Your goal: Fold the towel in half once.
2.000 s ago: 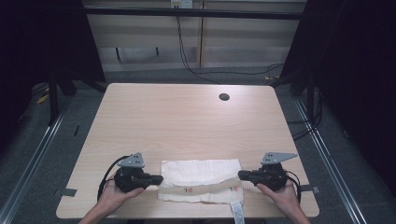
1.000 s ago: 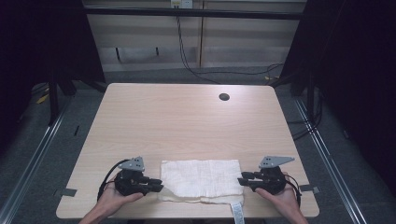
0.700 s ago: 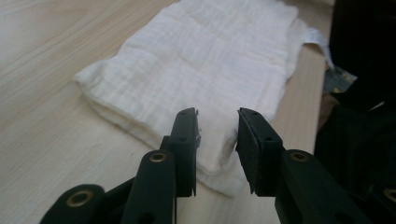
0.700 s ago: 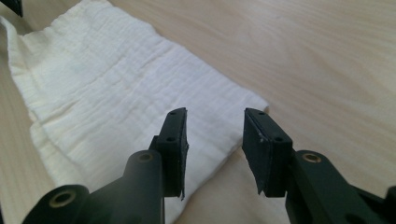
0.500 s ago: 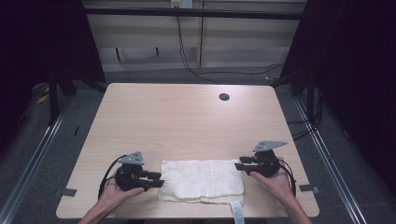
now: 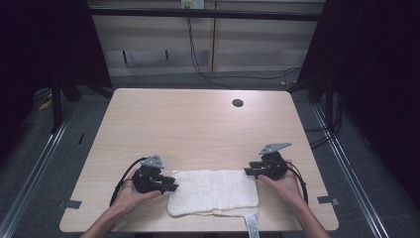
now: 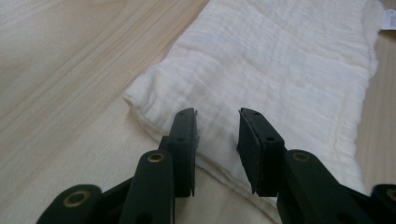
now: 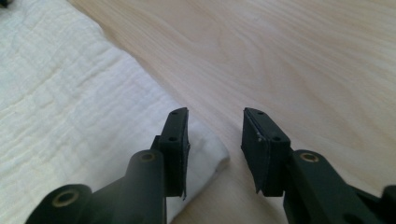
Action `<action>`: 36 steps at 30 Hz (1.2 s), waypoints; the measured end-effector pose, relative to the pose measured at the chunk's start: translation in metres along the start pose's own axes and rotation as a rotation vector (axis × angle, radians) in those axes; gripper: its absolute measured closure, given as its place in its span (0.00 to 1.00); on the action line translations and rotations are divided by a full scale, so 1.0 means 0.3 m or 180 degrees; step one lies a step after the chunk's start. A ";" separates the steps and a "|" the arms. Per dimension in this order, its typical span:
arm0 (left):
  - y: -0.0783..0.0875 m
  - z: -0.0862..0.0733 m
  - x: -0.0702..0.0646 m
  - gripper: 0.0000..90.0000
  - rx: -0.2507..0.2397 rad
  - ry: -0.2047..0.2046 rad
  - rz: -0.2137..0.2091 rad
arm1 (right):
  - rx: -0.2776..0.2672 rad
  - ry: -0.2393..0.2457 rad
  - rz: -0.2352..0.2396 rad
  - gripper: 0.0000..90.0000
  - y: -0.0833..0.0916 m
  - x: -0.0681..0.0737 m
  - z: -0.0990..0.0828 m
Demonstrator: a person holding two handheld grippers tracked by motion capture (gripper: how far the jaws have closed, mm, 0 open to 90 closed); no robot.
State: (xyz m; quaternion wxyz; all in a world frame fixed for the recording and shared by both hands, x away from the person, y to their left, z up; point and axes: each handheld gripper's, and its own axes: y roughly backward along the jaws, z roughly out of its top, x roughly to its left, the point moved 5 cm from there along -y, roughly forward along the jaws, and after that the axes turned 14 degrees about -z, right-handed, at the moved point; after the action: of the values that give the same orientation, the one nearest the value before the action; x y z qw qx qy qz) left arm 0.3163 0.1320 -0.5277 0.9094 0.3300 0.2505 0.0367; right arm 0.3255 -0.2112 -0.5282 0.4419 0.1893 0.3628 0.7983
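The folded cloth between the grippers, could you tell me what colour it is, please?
The cloth is plain off-white; the left gripper view shows it best.

No legible text, brand, number or sign was found in any view.

The one item that could carry print is a small white tag (image 6: 251, 225) sewn to the folded white cloth (image 6: 213, 191), hanging at the near edge of the worktop (image 6: 198, 129) in the high view. Its face is too small and pale there to show any lettering. A corner of the same tag (image 7: 388, 19) appears in the left gripper view, blurred, with nothing readable on it.

The cloth surface, the worktop and the black fingers (image 8: 175, 140) of the grippers show no markings.
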 end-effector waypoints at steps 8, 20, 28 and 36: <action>-0.008 0.011 0.006 0.77 0.0012 0.0039 0.0049 | 0.0092 -0.0025 -0.0033 0.97 -0.020 -0.016 0.000; -0.077 0.082 0.017 0.77 0.0010 0.0081 0.0032 | 0.0019 -0.0186 -0.0221 0.98 -0.051 -0.124 0.039; -0.041 0.111 0.025 0.69 -0.0191 0.0004 0.0141 | -0.0153 -0.0219 -0.0303 0.73 -0.014 -0.152 0.067; -0.004 0.156 0.077 0.63 -0.0377 0.0052 0.0213 | -0.0249 -0.0074 -0.0022 0.58 0.079 -0.062 0.089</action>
State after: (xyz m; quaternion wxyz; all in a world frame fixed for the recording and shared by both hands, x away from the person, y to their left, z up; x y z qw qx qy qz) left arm 0.3588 0.1093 -0.5077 0.9235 0.2836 0.2441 0.0846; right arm 0.3387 -0.2240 -0.4925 0.4559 0.1800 0.3268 0.8081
